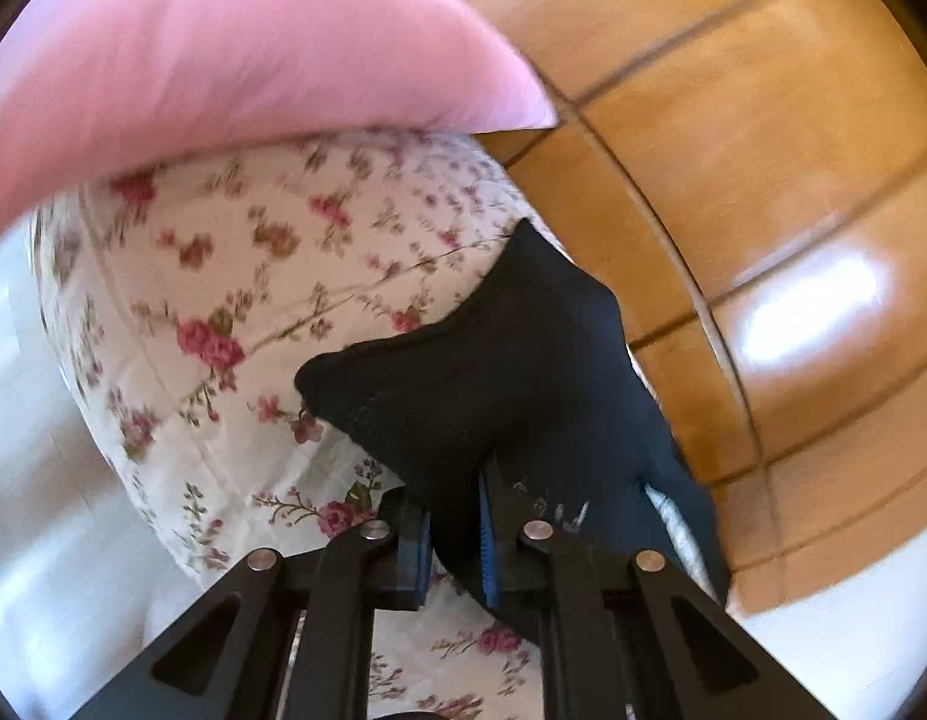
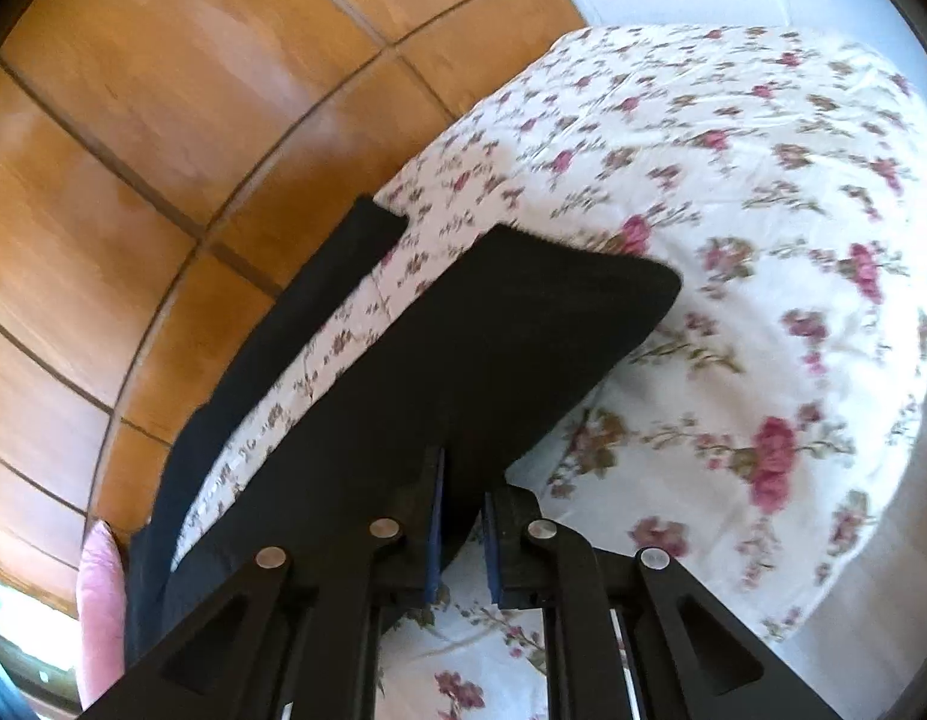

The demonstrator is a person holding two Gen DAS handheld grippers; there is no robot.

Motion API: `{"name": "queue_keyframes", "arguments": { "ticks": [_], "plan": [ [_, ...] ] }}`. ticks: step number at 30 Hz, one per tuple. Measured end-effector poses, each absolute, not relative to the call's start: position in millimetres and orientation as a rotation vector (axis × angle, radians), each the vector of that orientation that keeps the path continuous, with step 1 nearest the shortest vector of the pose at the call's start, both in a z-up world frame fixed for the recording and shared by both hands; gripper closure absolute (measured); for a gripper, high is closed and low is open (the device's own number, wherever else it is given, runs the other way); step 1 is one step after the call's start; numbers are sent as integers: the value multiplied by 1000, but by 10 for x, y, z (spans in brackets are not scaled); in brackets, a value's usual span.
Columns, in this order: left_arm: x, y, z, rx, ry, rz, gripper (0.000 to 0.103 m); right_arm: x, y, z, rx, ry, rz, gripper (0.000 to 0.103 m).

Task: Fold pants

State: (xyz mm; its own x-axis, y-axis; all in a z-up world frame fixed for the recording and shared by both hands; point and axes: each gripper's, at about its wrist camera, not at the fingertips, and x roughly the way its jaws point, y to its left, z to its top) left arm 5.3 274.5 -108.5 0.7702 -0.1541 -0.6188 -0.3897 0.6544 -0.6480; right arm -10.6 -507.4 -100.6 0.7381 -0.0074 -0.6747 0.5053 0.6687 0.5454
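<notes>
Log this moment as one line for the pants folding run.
left gripper: shut on pants | right gripper: shut on pants | surface: floral bedspread | extra: pink pillow

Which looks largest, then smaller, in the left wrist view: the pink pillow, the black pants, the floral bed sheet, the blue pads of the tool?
1. Floral bed sheet, though the soft pink pillow looks nearly as large, being close to the camera, so this is unsure.
2. Black fabric pants.
3. Blue pads, clearly smallest.
</notes>
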Motion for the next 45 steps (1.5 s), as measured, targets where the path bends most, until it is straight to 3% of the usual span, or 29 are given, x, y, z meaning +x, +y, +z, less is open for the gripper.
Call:
{"name": "queue_keyframes", "arguments": {
  "ticks": [2, 4, 6, 7, 9, 13, 16, 19, 30, 41, 43, 44, 45],
  "plan": [
    [77, 2688, -1092, -775, 732, 165, 89, -96, -5072, -1050, 755, 725, -319, 92],
    [105, 2693, -1188, -737, 799, 226, 78, -63, -5055, -1136, 736, 775, -328, 92],
    [38, 2797, -1259, -762, 825, 331, 74, -80, -5077, -1154, 745, 778, -340, 88],
    [-32, 2867, -1269, -785, 818, 378, 73, -94, -5097, -1134, 740, 771, -358, 84],
    [-204, 3017, -1229, -859, 763, 463, 73, -184, -5170, -985, 658, 725, -524, 63],
    [-332, 3013, -849, -815, 585, 472, 73, -287, -5330, -728, 657, 584, -591, 63],
    [-40, 2673, -629, -696, 569, 289, 73, -66, -5331, -632, 658, 571, -516, 62],
    [438, 2170, -564, -617, 627, 66, 67, 330, -5217, -642, 664, 611, -391, 62],
    [2032, 422, -1036, -343, 923, -251, 64, 1947, -4902, -1188, 770, 861, -118, 56],
    [1950, 587, -1284, -462, 983, -207, 64, 2783, -5227, -1454, 975, 772, -189, 55],
    [1934, 621, -1296, -476, 986, -189, 64, 2845, -5204, -1450, 965, 766, -228, 65],
    [1949, 624, -1292, -486, 986, -186, 64, 2861, -5206, -1442, 958, 771, -228, 85],
    [1957, 634, -1275, -493, 981, -173, 63, 2860, -5198, -1421, 950, 773, -225, 90]
  ]
}}
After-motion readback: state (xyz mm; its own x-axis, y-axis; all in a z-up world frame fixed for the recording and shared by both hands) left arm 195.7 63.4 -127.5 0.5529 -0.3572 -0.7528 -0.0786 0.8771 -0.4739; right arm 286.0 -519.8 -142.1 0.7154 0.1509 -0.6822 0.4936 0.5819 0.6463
